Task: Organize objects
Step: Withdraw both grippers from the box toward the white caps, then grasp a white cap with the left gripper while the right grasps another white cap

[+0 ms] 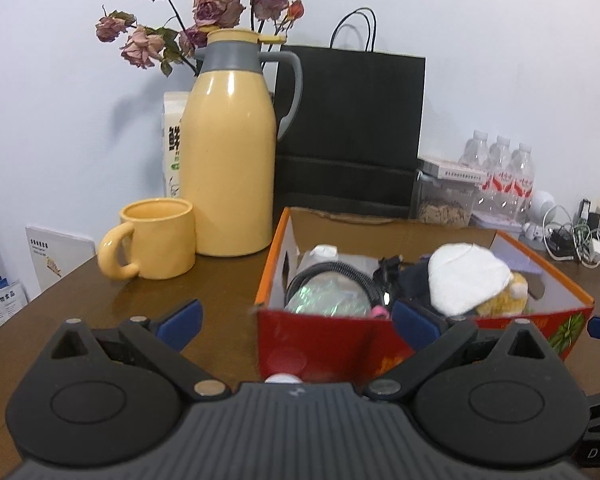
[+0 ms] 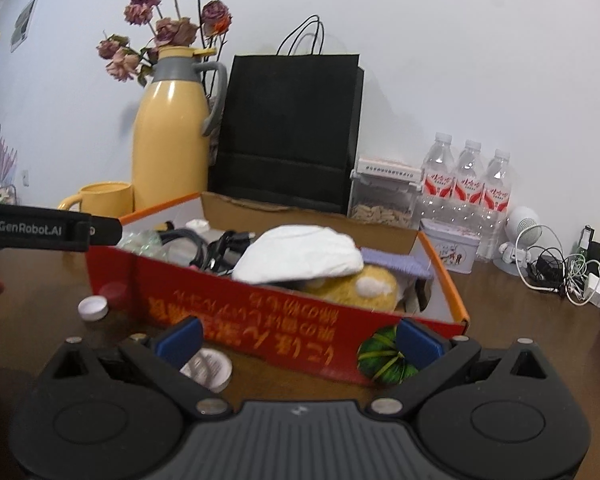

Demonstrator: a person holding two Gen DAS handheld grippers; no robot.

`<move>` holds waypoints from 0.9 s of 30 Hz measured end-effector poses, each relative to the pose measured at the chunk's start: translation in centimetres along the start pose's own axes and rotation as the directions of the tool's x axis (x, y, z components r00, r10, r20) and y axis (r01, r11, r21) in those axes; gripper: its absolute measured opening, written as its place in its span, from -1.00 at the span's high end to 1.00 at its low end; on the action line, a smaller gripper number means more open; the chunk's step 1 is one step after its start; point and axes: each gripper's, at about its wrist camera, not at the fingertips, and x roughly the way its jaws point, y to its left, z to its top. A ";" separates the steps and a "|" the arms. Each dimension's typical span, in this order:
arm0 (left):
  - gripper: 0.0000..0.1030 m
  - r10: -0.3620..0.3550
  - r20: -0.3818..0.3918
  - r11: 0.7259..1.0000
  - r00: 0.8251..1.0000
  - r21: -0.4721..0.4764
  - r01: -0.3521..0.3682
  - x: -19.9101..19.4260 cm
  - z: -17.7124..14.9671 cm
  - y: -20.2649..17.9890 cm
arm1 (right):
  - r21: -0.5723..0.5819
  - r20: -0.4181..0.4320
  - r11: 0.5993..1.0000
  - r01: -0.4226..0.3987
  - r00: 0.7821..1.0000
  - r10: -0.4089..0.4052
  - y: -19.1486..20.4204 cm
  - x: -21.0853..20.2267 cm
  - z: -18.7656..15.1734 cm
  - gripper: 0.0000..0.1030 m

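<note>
1. Red box (image 2: 284,304) sits mid-desk and is the collection point: white cloth (image 2: 300,258), yellow plush (image 2: 352,290), black cables (image 2: 204,246) and a shiny disc (image 1: 328,298) are piled inside.
2. Left tongs (image 1: 296,320) are wide open and hold nothing; they face the box's near-left corner.
3. Right tongs (image 2: 298,342) are also wide open and empty, lined up on the box's near wall.
4. Loose bits remain on the desk (image 2: 60,300) just outside that wall: a small white cap (image 2: 93,307) and a round lid (image 2: 214,368) beside the right tongs' left finger. Likely the next pick.
5. Thermos (image 1: 230,152) and mug (image 1: 156,238) stand together at the back-left, touching or nearly so, out of the work zone.
6. Black bag (image 1: 350,128) and water bottles (image 2: 466,184) line the desk's back edge.
</note>
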 end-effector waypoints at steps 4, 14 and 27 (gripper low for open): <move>-1.00 -0.001 -0.036 1.000 0.999 0.019 0.002 -0.3 -0.7 0.4 | -0.013 -0.024 0.999 -0.030 0.999 0.030 0.9 -0.3 -0.5 -1.00; -1.00 0.003 -0.119 1.000 0.993 0.022 0.000 -0.4 -1.6 1.5 | -0.016 -0.094 0.991 -0.134 0.987 0.132 2.9 -0.1 -0.8 -0.51; -1.00 -0.001 -0.137 1.000 0.991 0.018 0.004 -0.1 -1.6 1.6 | 0.046 -0.182 0.982 -0.181 0.966 0.186 3.8 2.5 -0.4 0.54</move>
